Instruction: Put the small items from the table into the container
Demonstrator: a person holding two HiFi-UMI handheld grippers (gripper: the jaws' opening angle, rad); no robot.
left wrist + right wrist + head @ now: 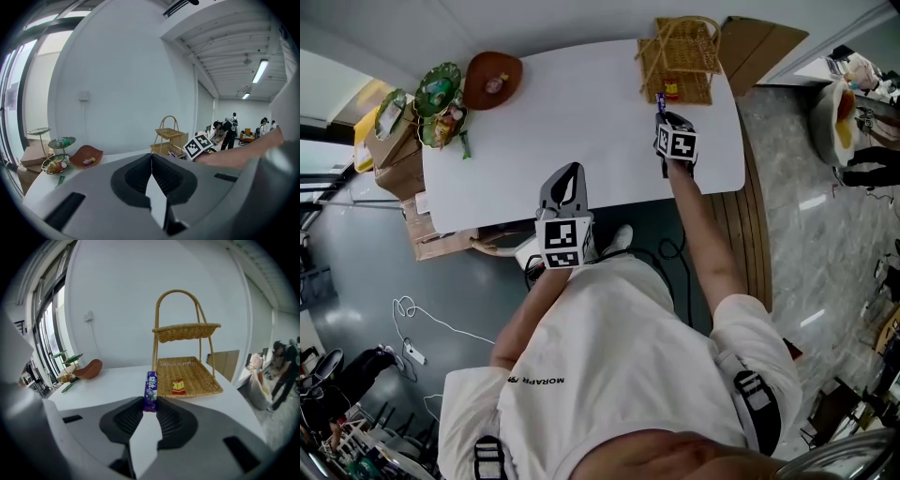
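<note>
right gripper (150, 402): your jaws clamp the purple packet (151, 389) by its lower end, leaving the top free to enter the basket (199, 373) | left gripper (151, 158): jaws together, empty, parked near you

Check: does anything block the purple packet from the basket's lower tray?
Nothing visible does. The right gripper holds the purple packet just short of the open front of the lower tray; a red-yellow sachet lies inside, off to one side.

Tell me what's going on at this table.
A person holds a tool in each hand. The right tool grips a purple packet upright, just short of the wicker basket, whose lower tray already holds a red-and-yellow packet. The left tool is shut and empty, at the near edge of the table.
</note>
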